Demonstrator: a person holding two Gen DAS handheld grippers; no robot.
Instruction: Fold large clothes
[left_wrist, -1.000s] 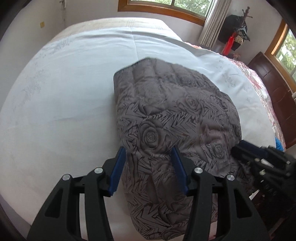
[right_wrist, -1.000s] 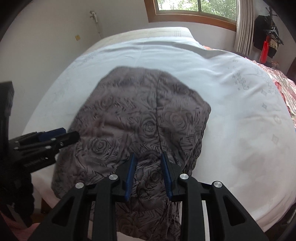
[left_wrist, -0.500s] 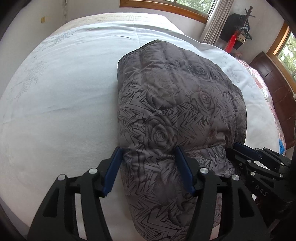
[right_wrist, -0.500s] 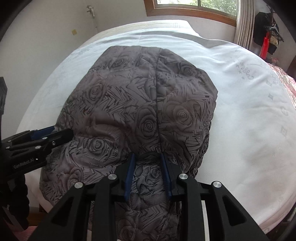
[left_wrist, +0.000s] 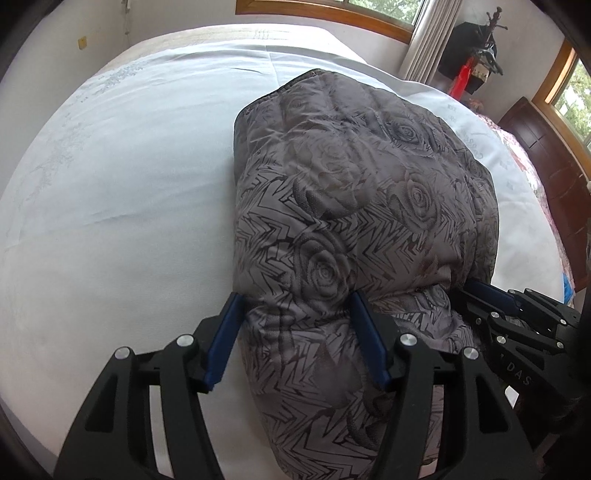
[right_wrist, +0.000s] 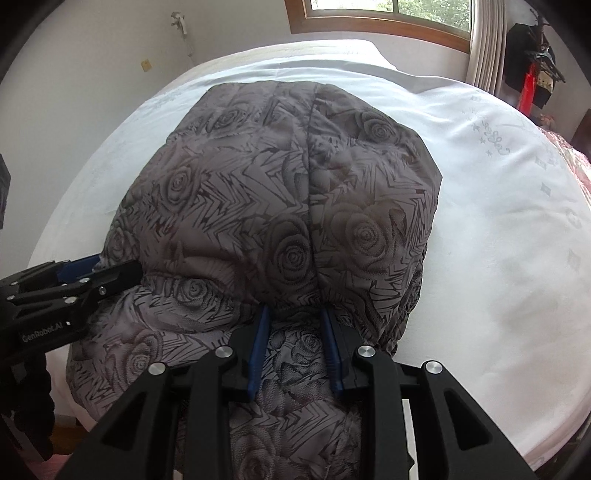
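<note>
1. Where the jacket (left_wrist: 354, 229) ran under the black gripper frames, its near end was cut off at the bottom of both views, so I could not tell how far it hung over the bed (left_wrist: 122, 192) edge.
2. Fisheye bending warped the bed and walls, and the far hem of the jacket looked small and soft in detail.
3. In the left view, the left gripper (left_wrist: 295, 332) stood fairly wide, its jaws having just been opening; a thick fold of jacket bulged between the 2 blue pads, and the left pad (left_wrist: 225, 336) sat at the fabric's left edge, but whether either pad pressed on it was not clear.
4. In the right view, the right gripper (right_wrist: 295, 347) was narrow, its pads pinching a bunched ridge of jacket below a gathered seam.
5. Folded over on itself, the grey rose-print jacket lay on the white sheet, stretching away from both grippers toward the window (right_wrist: 388, 11), with its near part between and beneath the fingers.
6. Only the left view showed the dark wooden board (left_wrist: 546, 162) and a second window at the right; it also showed the right gripper (left_wrist: 480, 291) side-on, its tips buried in the jacket's right edge.
7. Only the right view showed the jacket's centre seam and its rounded right side, plus the left gripper (right_wrist: 110, 269) entering from the left, touching the jacket's left edge.
</note>
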